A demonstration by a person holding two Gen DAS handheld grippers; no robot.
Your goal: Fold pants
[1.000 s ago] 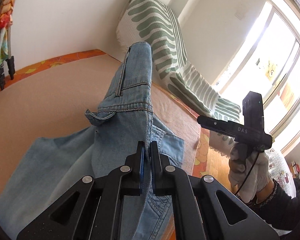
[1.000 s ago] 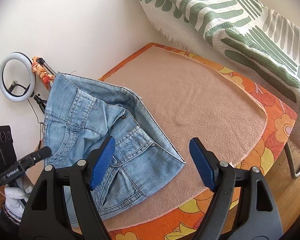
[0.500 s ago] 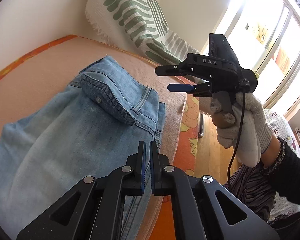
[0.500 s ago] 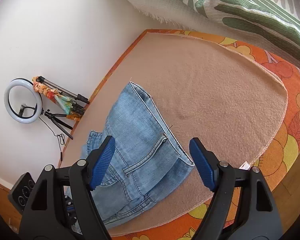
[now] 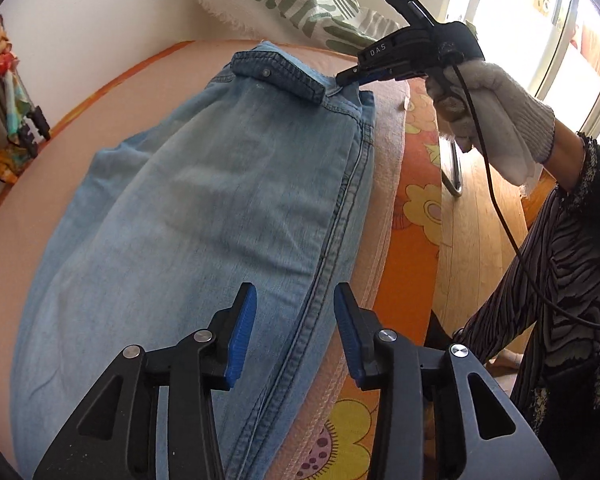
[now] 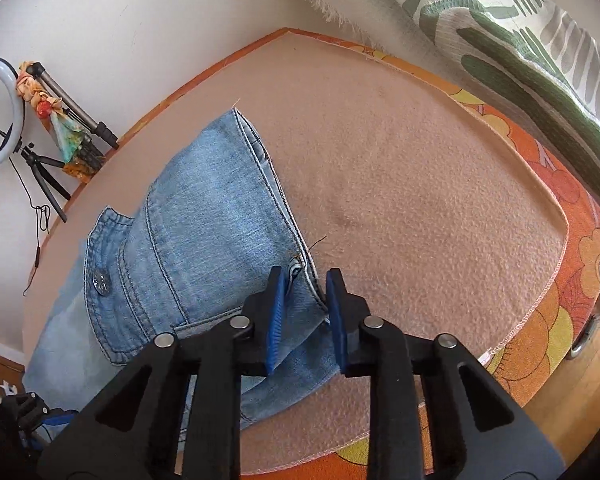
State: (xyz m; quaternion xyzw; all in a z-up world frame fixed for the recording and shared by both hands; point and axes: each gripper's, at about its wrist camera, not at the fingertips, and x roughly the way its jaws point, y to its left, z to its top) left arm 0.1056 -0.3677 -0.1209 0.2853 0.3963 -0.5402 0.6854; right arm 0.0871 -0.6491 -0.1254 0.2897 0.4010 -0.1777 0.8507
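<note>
The jeans (image 5: 204, 216) lie flat along a peach blanket (image 6: 412, 184), filling the centre and lower left of the left wrist view, waistband end toward the top. The left gripper (image 5: 294, 336) hovers over the side seam at the bottom centre, its blue pads spread apart and holding nothing. At the upper right of that view the right gripper (image 5: 346, 78), in a white-gloved hand (image 5: 496, 116), has its tip down on the waistband corner. From the right wrist view the right gripper (image 6: 303, 312) straddles that corner, with denim between the narrowly parted pads; whether they actually pinch it I cannot tell. An orange flowered cover (image 6: 556, 320) shows past the blanket's edge at the right. A green-striped cushion (image 6: 500, 32) leans across the top right. A ring light (image 6: 0, 112) and tripod (image 6: 72, 116) stand against the wall at the upper left.
</note>
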